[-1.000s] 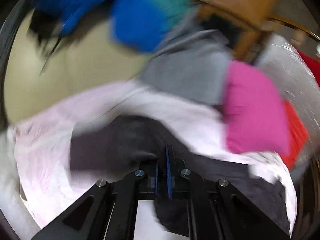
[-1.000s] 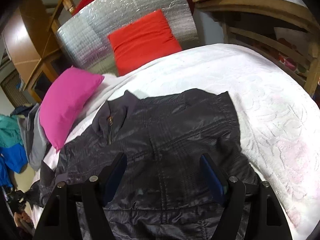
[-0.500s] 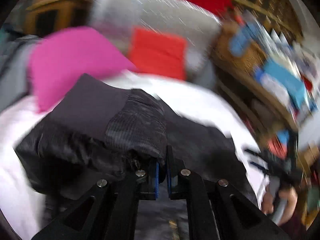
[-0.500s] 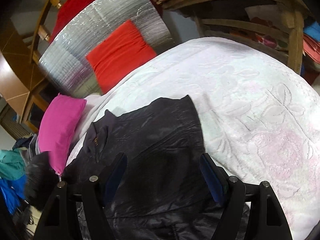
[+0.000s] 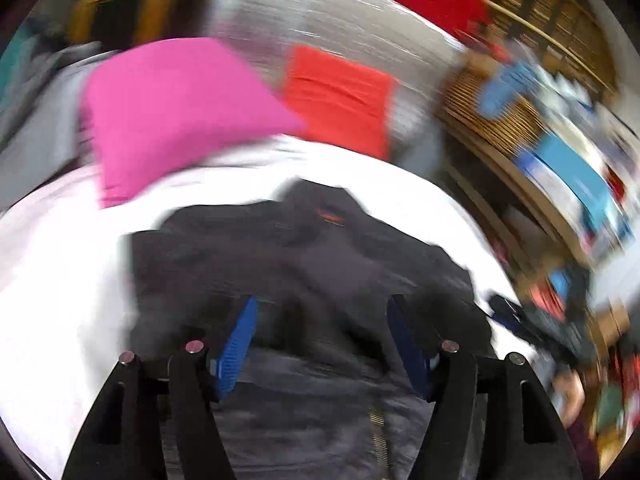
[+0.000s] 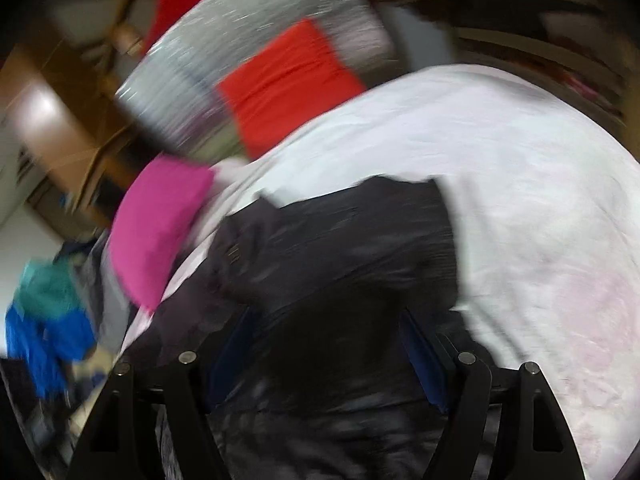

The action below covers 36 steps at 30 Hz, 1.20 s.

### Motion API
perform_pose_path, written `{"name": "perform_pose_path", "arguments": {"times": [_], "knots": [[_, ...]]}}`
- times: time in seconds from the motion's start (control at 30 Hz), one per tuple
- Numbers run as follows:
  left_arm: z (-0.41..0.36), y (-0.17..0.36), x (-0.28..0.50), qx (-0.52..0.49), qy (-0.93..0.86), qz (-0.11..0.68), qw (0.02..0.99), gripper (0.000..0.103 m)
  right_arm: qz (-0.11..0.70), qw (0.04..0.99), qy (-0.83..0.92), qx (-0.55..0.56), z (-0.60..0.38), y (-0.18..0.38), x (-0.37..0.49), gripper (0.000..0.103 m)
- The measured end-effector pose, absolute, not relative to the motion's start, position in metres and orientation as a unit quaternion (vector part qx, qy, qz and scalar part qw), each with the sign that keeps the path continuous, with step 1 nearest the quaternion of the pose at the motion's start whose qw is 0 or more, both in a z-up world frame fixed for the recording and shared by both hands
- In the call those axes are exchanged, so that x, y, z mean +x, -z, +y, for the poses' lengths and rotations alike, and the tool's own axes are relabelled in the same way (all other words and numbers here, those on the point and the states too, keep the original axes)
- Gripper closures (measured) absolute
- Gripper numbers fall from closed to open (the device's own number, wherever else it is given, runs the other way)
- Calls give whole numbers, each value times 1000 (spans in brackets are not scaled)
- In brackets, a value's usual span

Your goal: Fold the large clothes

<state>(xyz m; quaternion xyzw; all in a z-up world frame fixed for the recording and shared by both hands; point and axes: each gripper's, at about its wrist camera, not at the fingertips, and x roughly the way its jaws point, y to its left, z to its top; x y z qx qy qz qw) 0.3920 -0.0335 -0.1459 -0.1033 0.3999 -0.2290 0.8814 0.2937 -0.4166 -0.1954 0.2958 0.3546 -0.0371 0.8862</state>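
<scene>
A dark quilted jacket (image 5: 304, 264) lies spread on the white bedspread (image 5: 60, 264), collar toward the pillows. In the left wrist view my left gripper (image 5: 324, 332) hovers over the jacket's lower half; its jaws are opening, and the blue pads (image 5: 240, 336) stand apart with only the fabric lying beneath them. The right wrist view shows the same jacket (image 6: 340, 256) with one sleeve folded across the body. My right gripper (image 6: 324, 352) hangs open above the jacket's near part, gripping nothing. Both views are blurred by motion.
A pink pillow (image 5: 172, 108) and a red-orange pillow (image 5: 336, 100) lean on a silver padded headboard (image 5: 340, 20). Wooden shelves (image 5: 560, 128) with baskets and clutter stand on the right. A heap of blue and teal clothes (image 6: 44, 312) lies left of the bed.
My left gripper carried the sleeve it pinched over the jacket's body and let it go; its jaws went from shut to wide apart. The right gripper stayed open and its view tilted.
</scene>
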Motion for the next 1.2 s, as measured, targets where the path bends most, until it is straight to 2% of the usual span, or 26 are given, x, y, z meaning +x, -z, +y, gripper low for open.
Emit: {"name": "perform_pose_path", "arguments": {"times": [0.1, 0.2, 0.4, 0.53, 0.63, 0.73, 0.87, 0.97, 1.2], "knots": [[5, 168, 419, -105, 103, 429, 891, 35, 353, 904, -7, 242, -373, 185, 307, 21], [28, 190, 437, -118, 52, 461, 878, 36, 358, 910, -44, 205, -329, 182, 324, 20], [9, 212, 439, -50, 48, 489, 870, 36, 390, 912, -68, 102, -254, 192, 350, 19], [-4, 224, 431, -13, 68, 513, 856, 36, 427, 904, 13, 30, -257, 211, 351, 21], [-17, 228, 427, -6, 90, 517, 851, 36, 425, 896, 69, 105, -309, 206, 339, 21], [-27, 232, 420, 16, 108, 522, 846, 36, 405, 868, 116, 263, -394, 204, 312, 21], [-32, 235, 411, 39, 123, 524, 842, 36, 402, 811, 96, 415, -456, 224, 292, 20], [-31, 237, 408, 50, 119, 524, 842, 36, 361, 781, 72, 505, -486, 231, 278, 20], [-15, 221, 412, 19, 123, 499, 857, 36, 349, 794, 110, 486, -509, 226, 278, 20]]}}
